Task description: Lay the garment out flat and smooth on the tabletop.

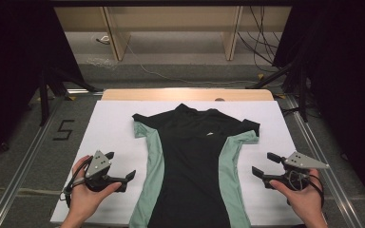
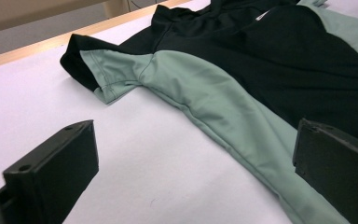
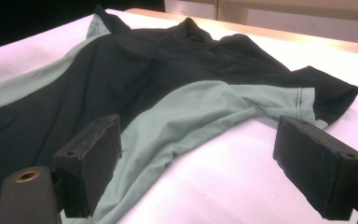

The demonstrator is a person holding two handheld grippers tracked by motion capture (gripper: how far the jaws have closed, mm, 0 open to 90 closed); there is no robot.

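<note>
Black and sage-green knit, a short-sleeved shirt (image 1: 194, 161) lies face up and nearly flat in the middle of the white tabletop (image 1: 116, 130), collar toward the far edge, hem running off the near edge. I take everything from that shirt. To its left my left claw (image 1: 127, 180) hovers just off the green side panel, jaws spread wide with nothing between them — in the left gripper view one jaw stands over bare white sheet, the other over the panel's edge. To the shirt's right my right claw (image 1: 264, 167) sits just beside the other green panel, below the sleeve, jaws as wide as they go and empty.

The step, as I judge it, is a two-sided pick-up for folding. I'd bring each claw in low and level, slide the lower jaw under the seam edge, and pinch both layers at matching heights so the cloth lifts evenly. The fabric looks smooth, thin and slippery, softly wrinkled at the armpits — shallow bites may slip.
</note>
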